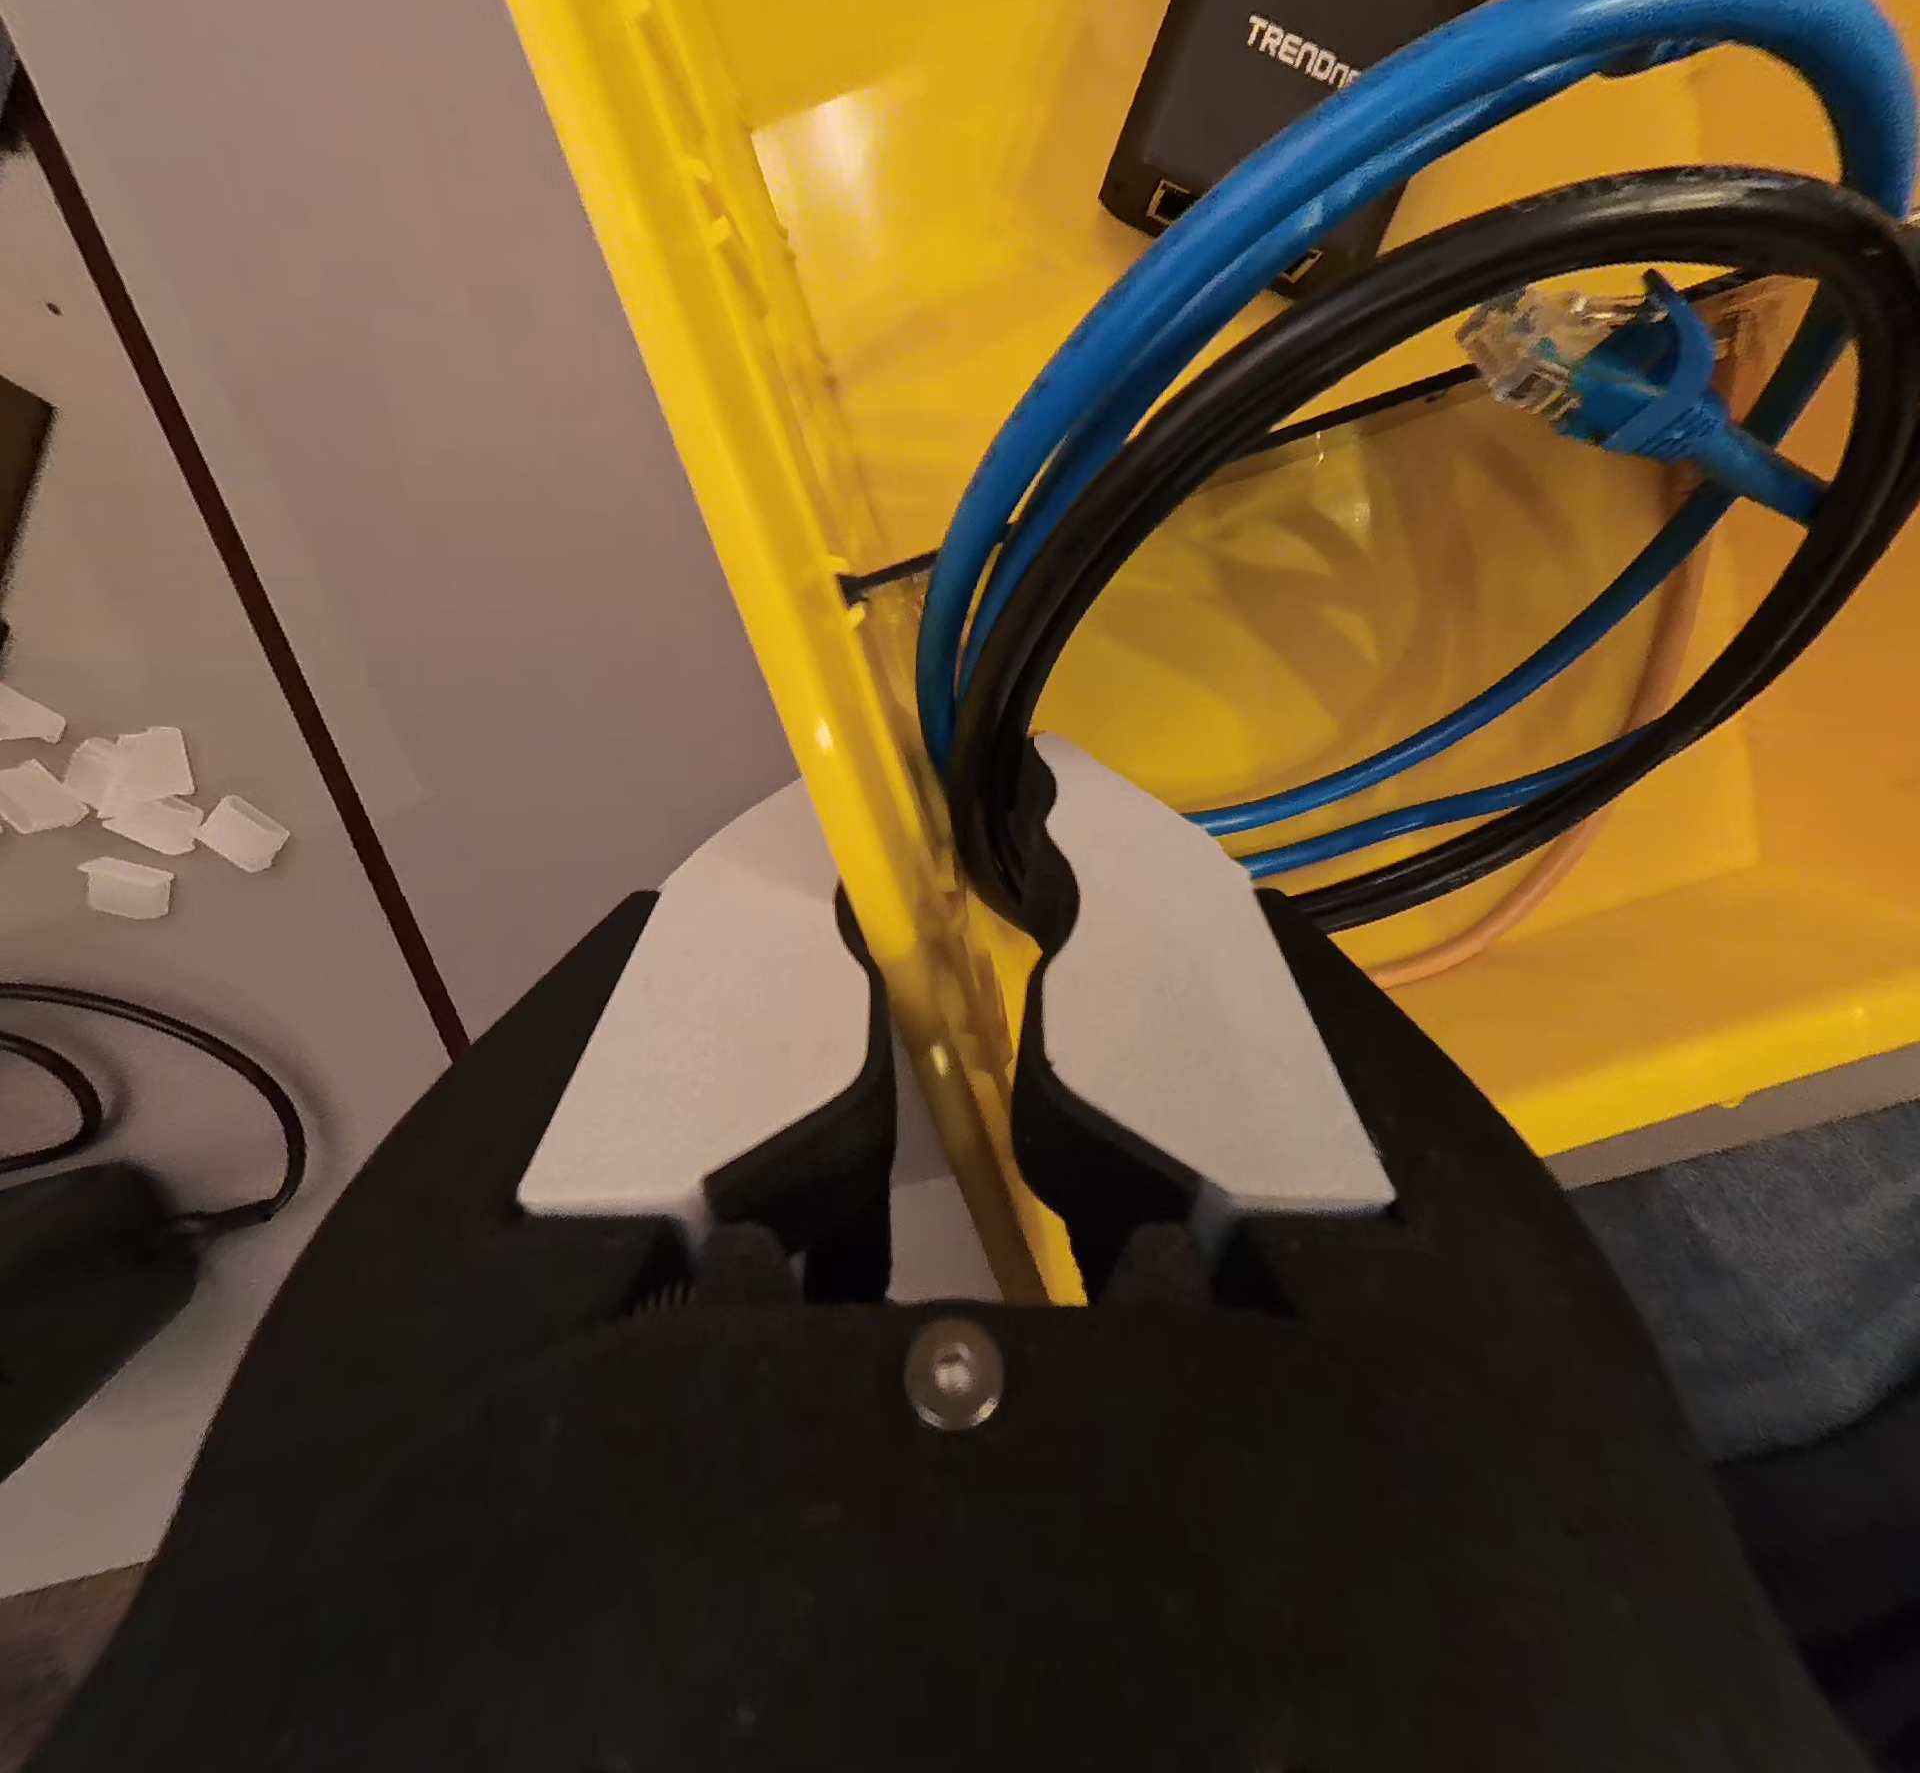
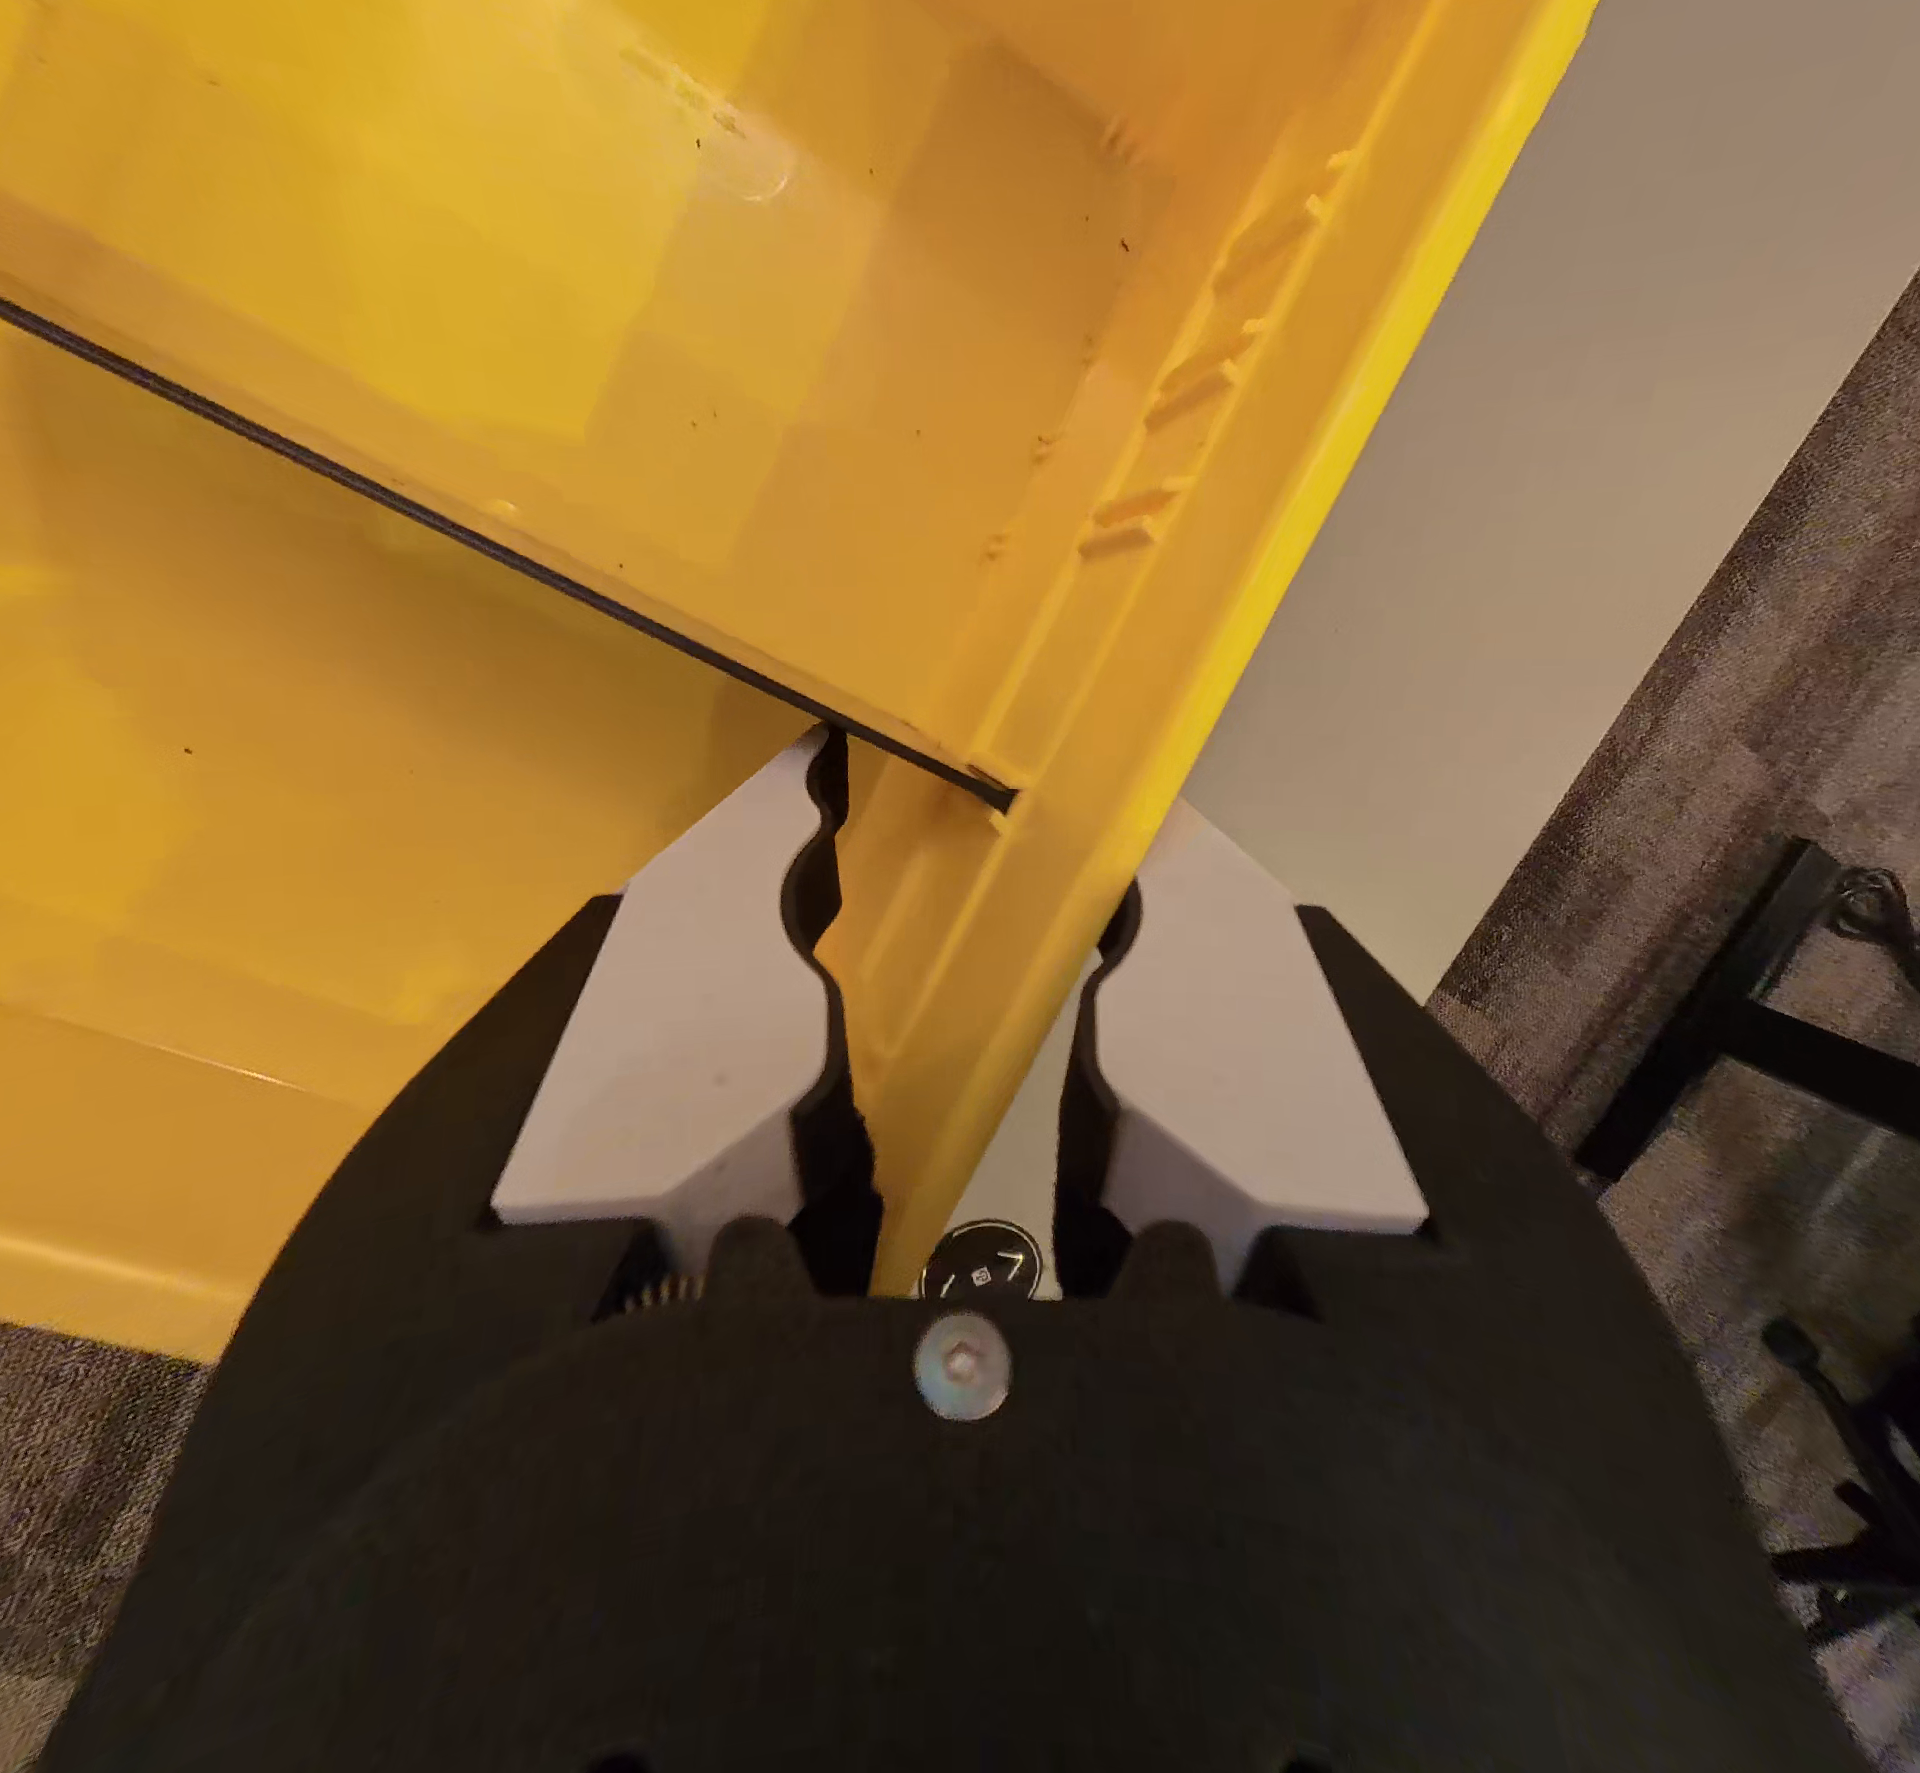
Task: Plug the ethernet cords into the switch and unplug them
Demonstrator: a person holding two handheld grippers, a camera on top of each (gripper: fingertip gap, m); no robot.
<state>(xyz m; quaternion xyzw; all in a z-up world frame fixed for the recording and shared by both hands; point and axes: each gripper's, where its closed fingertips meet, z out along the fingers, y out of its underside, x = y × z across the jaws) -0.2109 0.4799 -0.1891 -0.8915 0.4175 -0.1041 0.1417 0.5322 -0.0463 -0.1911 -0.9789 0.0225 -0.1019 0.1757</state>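
Observation:
A yellow bin [image 1: 935, 165] holds a black switch [image 1: 1299, 61] at its far end. Coiled blue ethernet cords [image 1: 1195, 269], a black cable [image 1: 1143, 528] and a thin orange cable [image 1: 1558, 850] lie nearer me. One blue cord's clear plug [image 1: 1527, 352] hangs free, away from the switch. My left gripper [image 1: 935, 788] is shut on the bin's left rim [image 1: 914, 788], with the black cable against its right finger. My right gripper [image 2: 997, 778] is shut on the bin's right rim [image 2: 1091, 684]. The right wrist view shows only the bare yellow inside of the bin [image 2: 416, 165].
A dark-edged clear divider [image 2: 416, 497] crosses the bin. Several small translucent caps [image 1: 135, 809] lie on the white table [image 1: 364, 373] left of the bin, near a black adapter and cables [image 1: 104, 1256]. Grey carpet [image 2: 1714, 736] and black stand legs [image 2: 1766, 1027] lie to the right. About 90 centimetres separates my left fingertips from my right.

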